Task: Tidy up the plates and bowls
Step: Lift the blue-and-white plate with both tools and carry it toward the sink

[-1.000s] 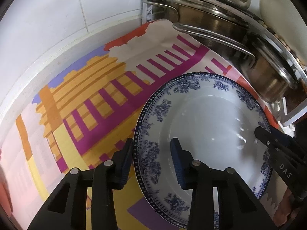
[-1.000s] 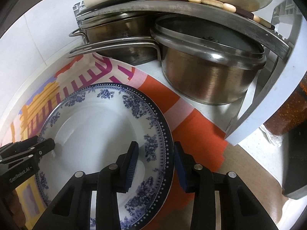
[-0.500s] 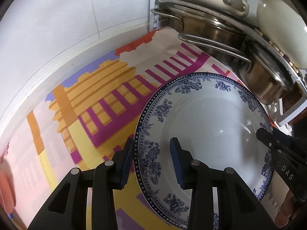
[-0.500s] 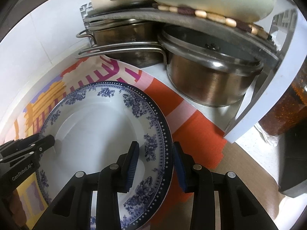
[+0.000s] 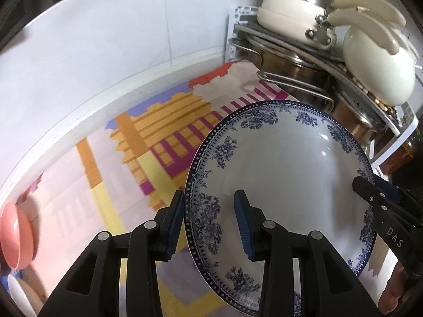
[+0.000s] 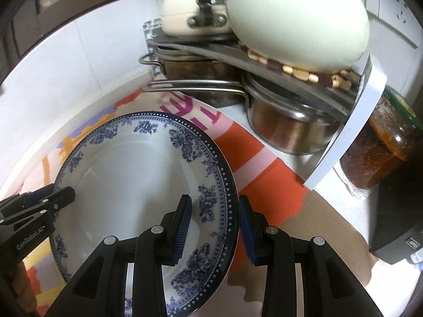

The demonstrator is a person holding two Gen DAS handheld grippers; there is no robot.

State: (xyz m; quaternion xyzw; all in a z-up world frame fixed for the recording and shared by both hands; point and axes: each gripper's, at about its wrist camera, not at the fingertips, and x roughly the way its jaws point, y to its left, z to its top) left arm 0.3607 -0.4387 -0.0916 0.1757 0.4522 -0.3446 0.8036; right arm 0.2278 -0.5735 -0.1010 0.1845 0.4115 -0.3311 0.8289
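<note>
A white plate with a blue floral rim (image 5: 285, 174) is held up off the patterned cloth (image 5: 148, 137). My left gripper (image 5: 208, 224) is shut on its left rim. My right gripper (image 6: 214, 224) is shut on the opposite rim of the plate (image 6: 132, 174). Each gripper shows in the other's view: the right gripper at the plate's right edge (image 5: 380, 198), the left gripper at its left edge (image 6: 47, 200). A pink bowl (image 5: 15, 235) sits at the far left edge of the left wrist view.
A white rack (image 6: 349, 132) at the back right holds steel pots (image 6: 288, 124) below and cream cookware (image 6: 298, 18) above. A jar of red chili paste (image 6: 383, 142) stands to its right. A dark box (image 6: 396, 227) is at the right. A tiled wall (image 5: 105, 52) is behind.
Both grippers have lifted the plate up and back from the cloth. The rack's top shelf and the pink bowl have come into view.
</note>
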